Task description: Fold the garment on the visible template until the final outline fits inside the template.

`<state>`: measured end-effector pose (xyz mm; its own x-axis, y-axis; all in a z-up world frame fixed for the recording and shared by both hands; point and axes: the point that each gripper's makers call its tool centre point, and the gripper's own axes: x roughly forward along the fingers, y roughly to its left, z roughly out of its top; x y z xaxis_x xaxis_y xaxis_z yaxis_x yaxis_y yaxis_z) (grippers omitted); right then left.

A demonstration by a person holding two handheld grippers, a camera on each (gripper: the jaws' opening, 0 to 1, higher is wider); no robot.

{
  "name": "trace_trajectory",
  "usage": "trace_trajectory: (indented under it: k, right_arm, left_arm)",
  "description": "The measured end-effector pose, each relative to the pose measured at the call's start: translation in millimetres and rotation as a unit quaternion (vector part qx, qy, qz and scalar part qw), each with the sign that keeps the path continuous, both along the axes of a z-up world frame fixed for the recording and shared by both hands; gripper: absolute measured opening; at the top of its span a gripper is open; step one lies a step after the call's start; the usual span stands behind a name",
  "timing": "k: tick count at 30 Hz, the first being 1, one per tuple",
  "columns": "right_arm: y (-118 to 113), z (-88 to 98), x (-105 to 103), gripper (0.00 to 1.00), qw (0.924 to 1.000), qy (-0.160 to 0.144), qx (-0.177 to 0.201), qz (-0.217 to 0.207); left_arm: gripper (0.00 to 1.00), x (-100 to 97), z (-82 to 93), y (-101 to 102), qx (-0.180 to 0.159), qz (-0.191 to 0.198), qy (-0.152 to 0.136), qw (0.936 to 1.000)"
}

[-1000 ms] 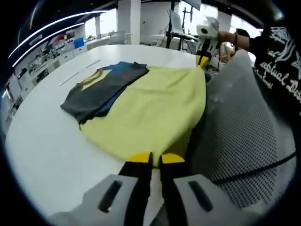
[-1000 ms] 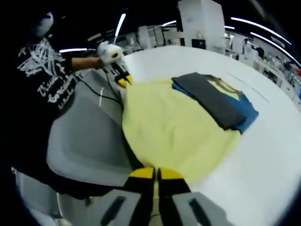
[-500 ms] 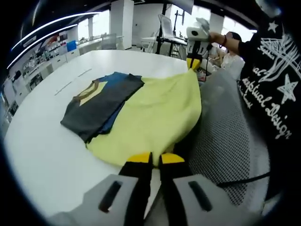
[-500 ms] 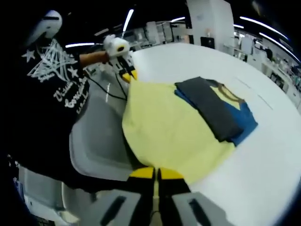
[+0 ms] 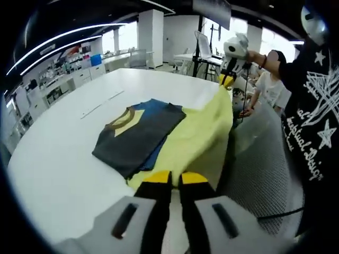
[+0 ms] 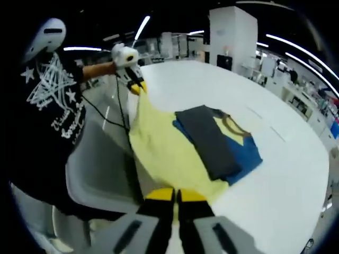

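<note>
On the smooth white worktop (image 5: 58, 159) lies a soft yellow garment (image 5: 196, 143), each near corner pinched by a hand-held gripper, left (image 5: 170, 177) and right (image 6: 170, 194); a folded dark-grey and blue shirt (image 5: 139, 135) rests on it.

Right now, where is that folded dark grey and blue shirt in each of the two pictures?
Left gripper view: the folded dark shirt lies left of centre on the white table, its right edge over the yellow cloth.
Right gripper view: the same shirt lies right of centre, with the yellow cloth to its left.
Shared landmark: the yellow cloth, pinched at its near edge by each view's own gripper.
</note>
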<state>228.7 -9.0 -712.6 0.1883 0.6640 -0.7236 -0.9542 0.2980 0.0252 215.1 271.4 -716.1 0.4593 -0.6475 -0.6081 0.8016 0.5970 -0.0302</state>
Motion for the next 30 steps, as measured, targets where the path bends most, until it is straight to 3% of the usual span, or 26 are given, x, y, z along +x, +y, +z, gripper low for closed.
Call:
trace_trajectory:
  k: [8,10,13,18,24,30]
  right_arm:
    - [1.2,15.6,45.3,0.00,0.9975,-0.052,0.018,-0.045]
    - [0.6,19.2,55.3,0.00,0.9964,-0.069,0.017,-0.046]
    - [1.7,22.3,63.5,0.00,0.9955,-0.078,0.021,-0.050]
    - [3.7,26.3,84.8,0.00,0.9925,-0.103,0.022,-0.062]
    - [11.6,37.5,115.7,0.00,0.9857,-0.147,0.026,-0.078]
    - [14.6,40.6,144.4,0.00,0.9787,-0.173,0.025,-0.108]
  left_arm:
    - [0.02,30.6,17.9,6.2,-0.014,0.031,-0.036,0.9988]
    - [0.02,40.2,20.3,9.1,-0.006,0.037,-0.054,0.9978]
    - [0.02,45.1,20.8,2.5,0.000,0.048,-0.060,0.9970]
    - [0.02,63.8,25.3,10.3,-0.004,0.066,-0.078,0.9948]
    - [0.02,89.4,33.4,20.9,-0.015,0.102,-0.093,0.9903]
    - [0.02,113.3,37.7,25.9,-0.025,0.125,-0.104,0.9864]
